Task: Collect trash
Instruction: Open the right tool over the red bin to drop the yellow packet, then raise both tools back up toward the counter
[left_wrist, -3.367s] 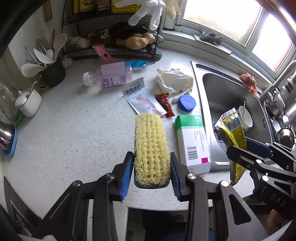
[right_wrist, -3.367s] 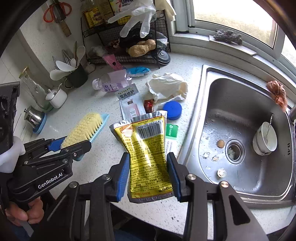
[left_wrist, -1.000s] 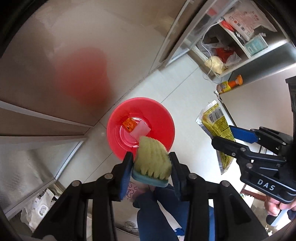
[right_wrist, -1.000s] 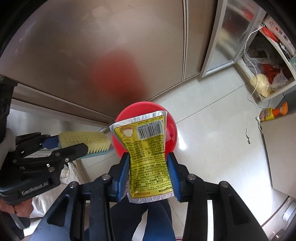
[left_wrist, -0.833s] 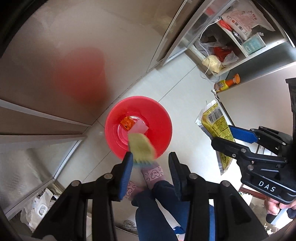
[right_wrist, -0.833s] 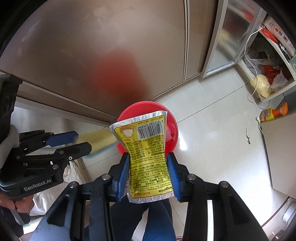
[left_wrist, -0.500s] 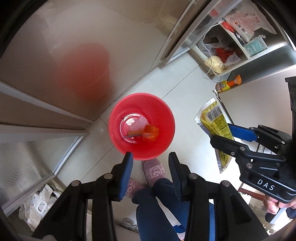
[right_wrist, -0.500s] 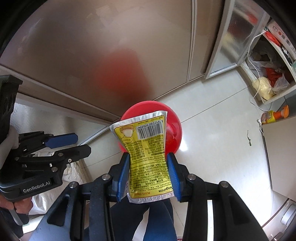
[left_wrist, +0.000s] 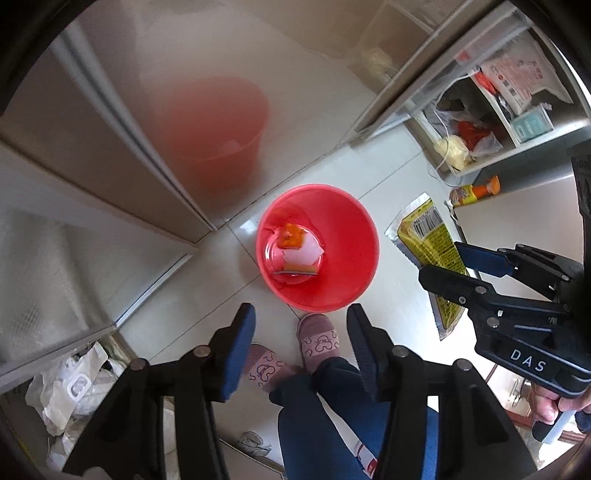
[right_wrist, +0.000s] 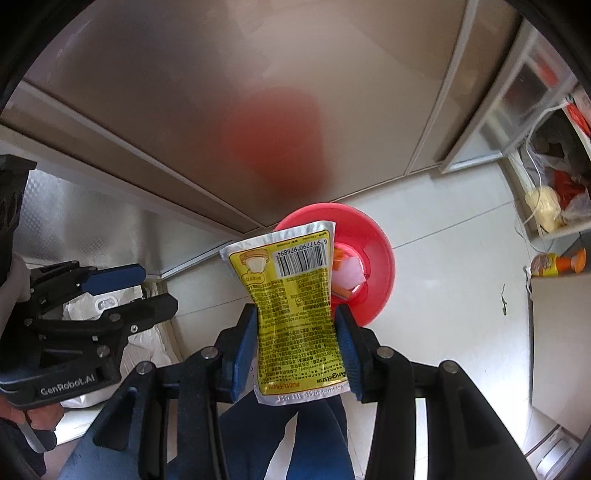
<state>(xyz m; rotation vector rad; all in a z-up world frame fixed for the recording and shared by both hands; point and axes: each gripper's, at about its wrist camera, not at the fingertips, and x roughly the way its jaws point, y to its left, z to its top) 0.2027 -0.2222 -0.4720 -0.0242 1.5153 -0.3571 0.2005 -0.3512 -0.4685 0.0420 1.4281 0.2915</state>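
Observation:
A red trash bin (left_wrist: 351, 266) stands on the tiled floor below me, with white and orange scraps (left_wrist: 295, 251) at its bottom. My left gripper (left_wrist: 301, 347) hangs above its near rim, open and empty. My right gripper (right_wrist: 297, 343) is shut on a yellow snack pouch (right_wrist: 295, 306) with a barcode, held above the bin (right_wrist: 380, 266). The pouch (left_wrist: 430, 251) and right gripper also show at the right in the left wrist view. The left gripper (right_wrist: 122, 291) shows open at the left in the right wrist view.
Cabinet doors (left_wrist: 122, 122) rise behind the bin. An open shelf unit (left_wrist: 491, 114) with bags stands at the right, an orange-capped bottle (left_wrist: 474, 192) beside it. My slippered feet (left_wrist: 317, 339) are close to the bin. White plastic bags (left_wrist: 74, 395) lie at the lower left.
The left gripper opened and the yellow scrub brush fell from it into the red bin. The right gripper kept hold of the yellow pouch over the bin.

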